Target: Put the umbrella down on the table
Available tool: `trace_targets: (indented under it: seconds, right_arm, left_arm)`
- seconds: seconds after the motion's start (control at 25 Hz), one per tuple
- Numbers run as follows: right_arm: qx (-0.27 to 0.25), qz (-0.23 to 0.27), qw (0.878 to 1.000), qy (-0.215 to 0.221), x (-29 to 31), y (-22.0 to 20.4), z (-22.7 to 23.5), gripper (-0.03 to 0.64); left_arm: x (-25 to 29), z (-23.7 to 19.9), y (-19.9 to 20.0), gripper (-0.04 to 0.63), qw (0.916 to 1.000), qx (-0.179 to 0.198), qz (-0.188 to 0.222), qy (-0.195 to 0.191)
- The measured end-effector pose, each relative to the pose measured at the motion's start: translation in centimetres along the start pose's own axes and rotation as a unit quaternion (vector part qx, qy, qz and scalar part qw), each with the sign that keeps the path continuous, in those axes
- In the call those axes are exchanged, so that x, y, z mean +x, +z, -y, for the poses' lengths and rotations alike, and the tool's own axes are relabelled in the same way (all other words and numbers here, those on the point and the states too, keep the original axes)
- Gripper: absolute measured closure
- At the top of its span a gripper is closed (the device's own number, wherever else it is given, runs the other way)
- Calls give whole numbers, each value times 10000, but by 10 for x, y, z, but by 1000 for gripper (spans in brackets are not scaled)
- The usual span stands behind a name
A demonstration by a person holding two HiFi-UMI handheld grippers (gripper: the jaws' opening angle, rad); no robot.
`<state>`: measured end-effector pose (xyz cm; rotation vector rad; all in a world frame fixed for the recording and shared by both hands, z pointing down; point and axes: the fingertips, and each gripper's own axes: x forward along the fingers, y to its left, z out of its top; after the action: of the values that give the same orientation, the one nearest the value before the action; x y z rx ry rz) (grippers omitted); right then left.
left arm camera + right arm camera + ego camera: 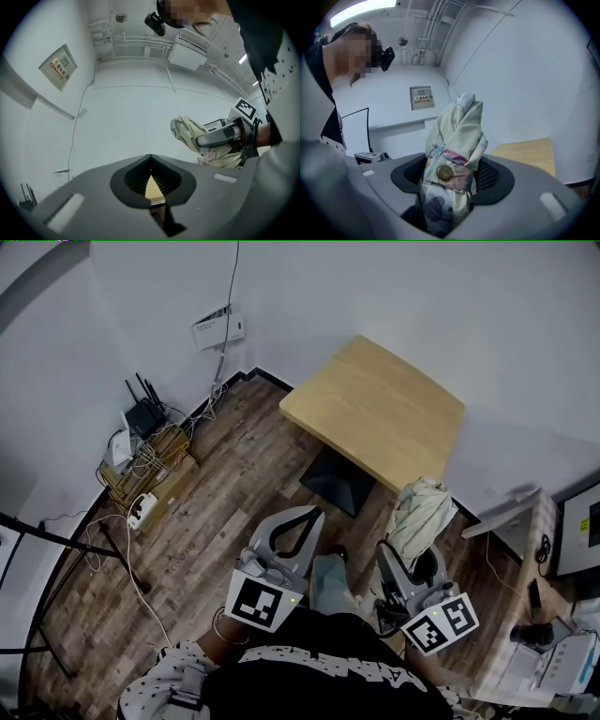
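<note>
Just short of the desk (375, 409), the right claw (410, 559) clamps the folded umbrella (420, 512) upright in mid-air, the left claw (298, 521) shut and empty, and letting go this early could drop it onto the floor (234, 484).

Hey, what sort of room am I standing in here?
Probably a small office or lab workroom: a plain wooden table against white walls, a router with tangled cables in the corner, and a monitor at the right edge.
</note>
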<state>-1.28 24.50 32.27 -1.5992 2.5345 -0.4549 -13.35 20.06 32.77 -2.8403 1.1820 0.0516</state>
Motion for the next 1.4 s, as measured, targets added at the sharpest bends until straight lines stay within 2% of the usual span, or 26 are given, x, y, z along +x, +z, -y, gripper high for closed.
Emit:
trace_targets:
  seconds: [0.2, 0.32, 0.52, 0.72, 0.92, 1.4]
  right_arm:
    - [47, 34, 10000, 28, 16, 7, 15, 325]
    - [85, 14, 9998, 173, 32, 8, 11, 325]
    - [26, -81, 9994, 338, 52, 10, 11, 325]
    - [52, -53, 9992, 382, 63, 17, 25, 325]
    - [83, -82, 9987, 500, 82, 19, 31, 325]
    - [201, -172, 9979, 594, 114, 26, 61, 325]
  left_arm:
    - [3, -11, 0, 595, 9998, 49, -58, 188]
    - [1, -30, 0, 595, 9990, 60, -137, 415]
    - [9, -46, 3, 595, 9982, 103, -106, 579]
    - [21, -48, 3, 595, 9980, 196, -111, 595]
    - [28, -64, 0, 595, 9965, 159, -198, 794]
    - [66, -79, -5, 595, 9957, 221, -299, 844]
